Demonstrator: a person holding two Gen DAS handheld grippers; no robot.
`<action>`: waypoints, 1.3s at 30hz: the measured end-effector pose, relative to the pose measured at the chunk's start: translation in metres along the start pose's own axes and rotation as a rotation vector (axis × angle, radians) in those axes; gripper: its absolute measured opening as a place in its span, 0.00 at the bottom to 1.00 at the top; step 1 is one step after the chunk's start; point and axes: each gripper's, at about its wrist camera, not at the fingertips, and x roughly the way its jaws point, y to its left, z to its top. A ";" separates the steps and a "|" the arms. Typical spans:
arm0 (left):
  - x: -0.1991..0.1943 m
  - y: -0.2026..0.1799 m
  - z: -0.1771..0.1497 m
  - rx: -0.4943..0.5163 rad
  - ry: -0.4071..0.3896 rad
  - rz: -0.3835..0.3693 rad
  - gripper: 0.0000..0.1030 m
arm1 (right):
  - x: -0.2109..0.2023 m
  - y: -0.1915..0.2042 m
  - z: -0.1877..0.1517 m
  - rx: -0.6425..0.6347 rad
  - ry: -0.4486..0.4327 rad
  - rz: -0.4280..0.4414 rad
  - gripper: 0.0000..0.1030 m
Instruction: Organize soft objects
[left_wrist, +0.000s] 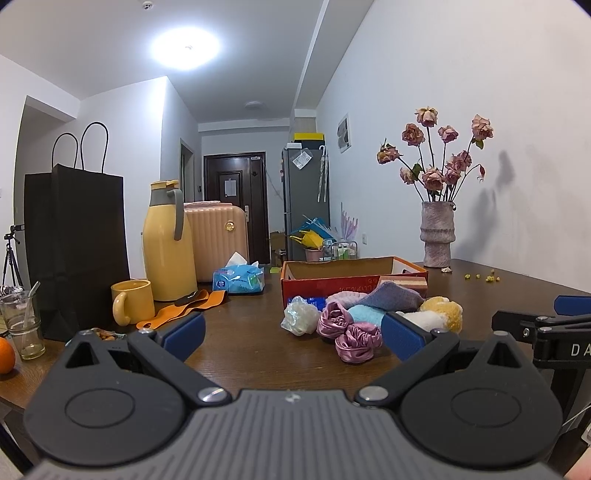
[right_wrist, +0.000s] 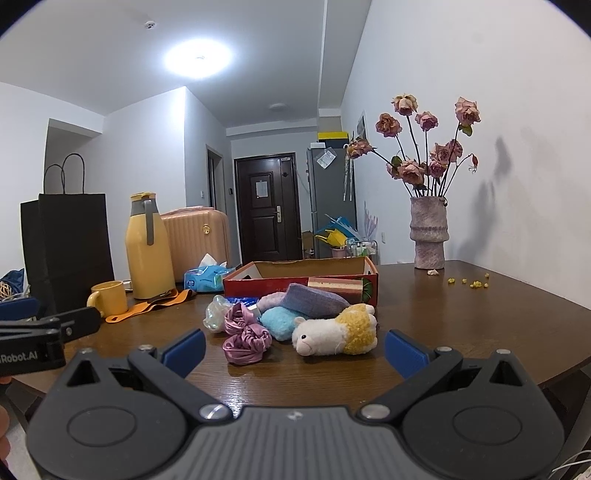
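On the brown tabletop (right_wrist: 461, 325), just in front of the open red cardboard box (right_wrist: 301, 282): a loose heap of soft things. Plush sheep (right_wrist: 334, 330) lying on its side nearest the right camera, two pink satin scrunchies (right_wrist: 245, 334) touching each other to its left, pale blue pad (right_wrist: 280, 321) and grey-purple folded cloth (right_wrist: 314, 301) behind, clear crinkly bundle (right_wrist: 216, 314) at the far left edge. Nothing seen inside the box from this low angle.

Left hand-held gripper (left_wrist: 291, 332) spread wide, empty, set back from the heap. Right hand-held gripper (right_wrist: 293, 349) likewise spread, empty, lined up on the sheep, not touching.

Likely risks: pinching satin and snagging both scrunchies at once, since they overlap; dragging the cloth off the pile and tumbling the rest; pushing the sheep forward instead of closing around it, because plush yields and slides on polished wood. Also possible: the two tools colliding, being close side by side.
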 end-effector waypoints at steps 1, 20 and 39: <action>0.000 0.000 0.000 0.001 0.001 -0.001 1.00 | 0.000 0.000 0.000 0.001 0.000 -0.001 1.00; 0.038 0.002 -0.005 0.040 0.003 -0.011 1.00 | 0.029 -0.012 -0.007 -0.015 -0.018 -0.037 1.00; 0.234 -0.015 0.019 0.096 0.209 -0.180 0.81 | 0.174 -0.037 0.017 0.112 0.210 0.169 0.67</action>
